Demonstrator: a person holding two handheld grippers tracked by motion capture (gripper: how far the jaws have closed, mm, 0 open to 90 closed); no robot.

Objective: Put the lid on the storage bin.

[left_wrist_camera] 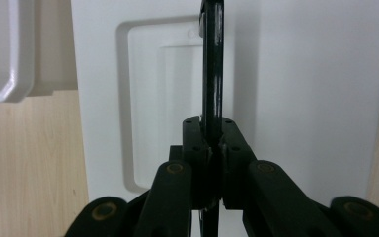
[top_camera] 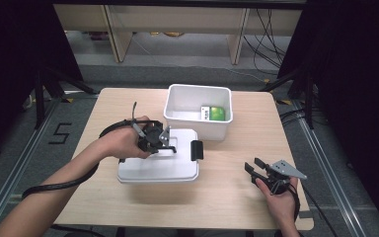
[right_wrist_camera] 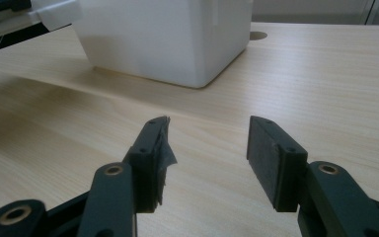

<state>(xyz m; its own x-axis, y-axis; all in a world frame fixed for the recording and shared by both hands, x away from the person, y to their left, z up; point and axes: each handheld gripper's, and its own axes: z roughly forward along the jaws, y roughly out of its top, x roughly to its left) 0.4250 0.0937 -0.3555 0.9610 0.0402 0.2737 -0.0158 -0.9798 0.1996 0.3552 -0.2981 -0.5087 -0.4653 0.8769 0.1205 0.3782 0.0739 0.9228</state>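
A white rectangular plastic lid [top_camera: 158, 165] lies flat near the middle of the pale wooden desk [top_camera: 227, 197], its far edge close against the open white plastic bin [top_camera: 175, 106] that stands toward the desk's far edge. A black clip latch [top_camera: 196, 150] sits on the lid's right end. Inside the bin, in its right part, lie a green packet [top_camera: 217, 113] and a small white label beside it.

The left gripper [top_camera: 170, 147] rests over the lid's far left part, its jaws pressed together on the lid's thin black handle [left_wrist_camera: 212, 74], which stands on edge above a recessed panel in the lid. The right gripper [top_camera: 256, 167] lies low near the desk's near right corner, well apart from lid and bin, jaws spread and holding nothing; a frayed scrap of pad hangs from one jaw in the right gripper view.

Around the desk is grey floor with a taped "5" [top_camera: 61, 132] at the left, black tripod legs on both sides, dark curtains, and pale shelving with loose cables beyond.
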